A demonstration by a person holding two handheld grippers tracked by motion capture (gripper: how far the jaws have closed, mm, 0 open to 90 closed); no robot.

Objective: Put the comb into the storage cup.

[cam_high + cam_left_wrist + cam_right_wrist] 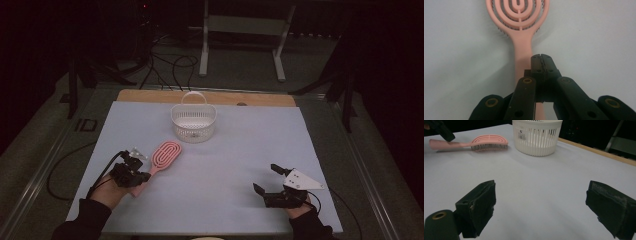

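Observation:
A pink vented hairbrush (166, 154) lies on the pale sheet, its head toward the white basket (193, 122) and its handle toward my left gripper (144, 176). In the left gripper view the jaws (541, 58) are shut against each other, toothed edges meeting, with nothing between them. They sit over the right side of the brush handle (522, 56); I cannot tell whether they touch it. My right gripper (265, 178) rests low at the near right, open, with only bare sheet between its pads (541, 205). The right gripper view shows the brush (487, 141) and basket (537, 137) farther off.
The slotted white basket has a handle and stands at the middle back of the sheet (240, 145). A wooden table edge (150, 96) runs behind it. Cables and a white frame (205, 45) lie on the dark floor beyond.

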